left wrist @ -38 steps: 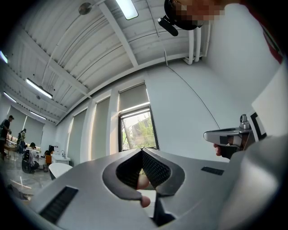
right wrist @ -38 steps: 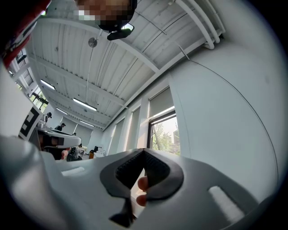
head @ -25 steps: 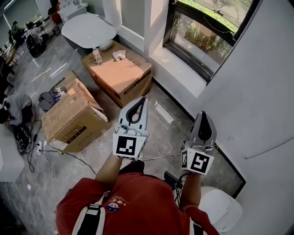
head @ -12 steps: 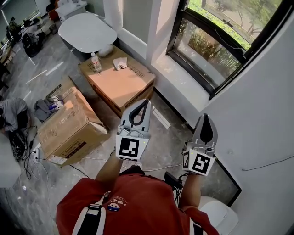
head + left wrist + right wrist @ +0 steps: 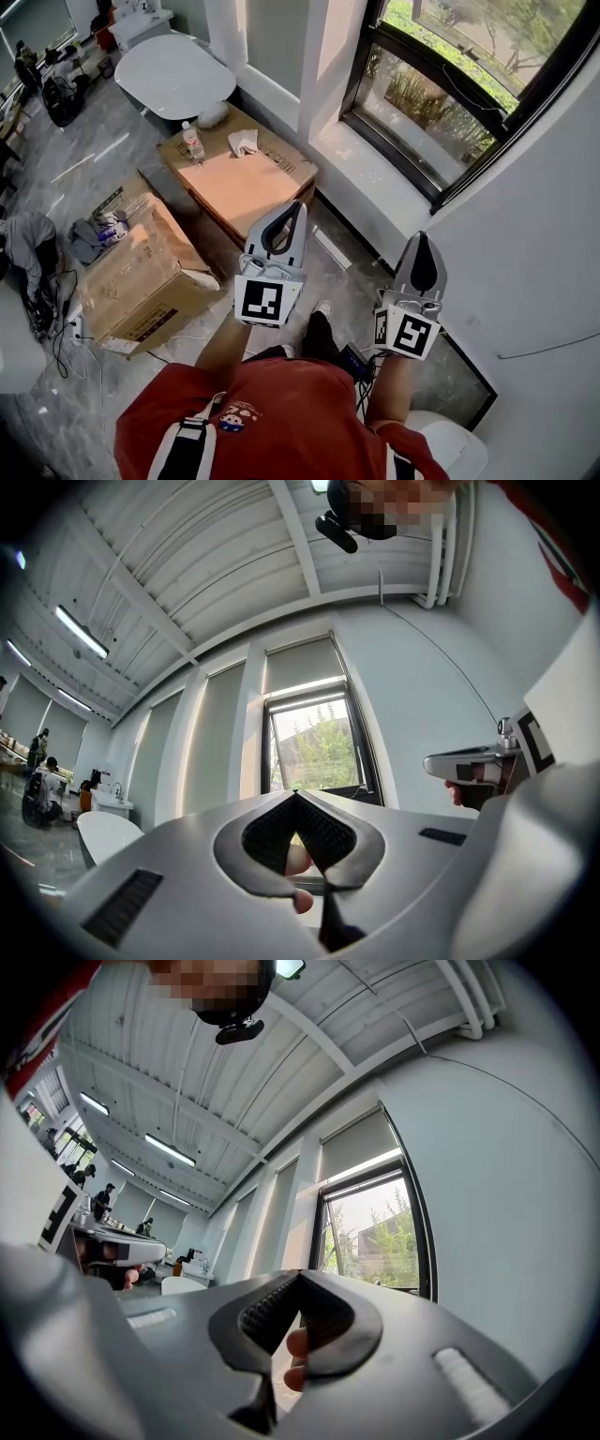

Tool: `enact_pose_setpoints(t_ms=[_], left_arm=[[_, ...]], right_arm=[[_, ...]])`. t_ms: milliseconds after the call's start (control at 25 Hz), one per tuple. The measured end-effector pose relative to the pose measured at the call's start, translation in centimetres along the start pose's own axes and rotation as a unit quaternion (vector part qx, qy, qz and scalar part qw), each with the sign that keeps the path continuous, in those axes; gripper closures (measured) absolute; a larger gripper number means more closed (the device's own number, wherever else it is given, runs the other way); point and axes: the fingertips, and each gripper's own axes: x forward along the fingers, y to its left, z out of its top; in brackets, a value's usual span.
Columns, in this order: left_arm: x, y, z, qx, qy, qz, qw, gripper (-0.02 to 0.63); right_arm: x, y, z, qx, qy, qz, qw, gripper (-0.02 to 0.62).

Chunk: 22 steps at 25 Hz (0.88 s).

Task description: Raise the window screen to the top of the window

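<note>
Hanging over the upper part of the black-framed window (image 5: 314,747), the pale grey roller window screen (image 5: 300,663) lies flat with a level bottom edge, and clear glass shows beneath it. In the head view the window lies at 1 o'clock, with both tools short of it. The white left gripper (image 5: 298,204) and white right gripper (image 5: 421,236) have jaws pressed together, gripping nothing. A white sill (image 5: 366,173) borders the glass. Two brown cardboard boxes (image 5: 244,173) crowd 10 o'clock, and bare grey floor (image 5: 352,272) runs between boxes and sill
</note>
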Motion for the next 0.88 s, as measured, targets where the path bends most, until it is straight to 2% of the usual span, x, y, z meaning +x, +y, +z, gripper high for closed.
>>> enact_pose_setpoints(t_ms=[320, 560, 880], left_arm=[[7.1, 0.8, -1.7, 0.009, 0.006, 0.01, 0.9999, 0.6], [14.7, 0.8, -2.6, 0.009, 0.003, 0.017, 0.9998, 0.6], [23.3, -0.4, -3.4, 0.018, -0.007, 0.017, 0.9997, 0.6]], right_arm=[[6.7, -2.4, -3.4, 0.012, 0.001, 0.009, 1.0, 0.586], [12.9, -5.7, -5.6, 0.013, 0.006, 0.019, 1.0, 0.586], [18.4, -11.2, -7.9, 0.008, 0.01, 0.015, 1.0, 0.586]])
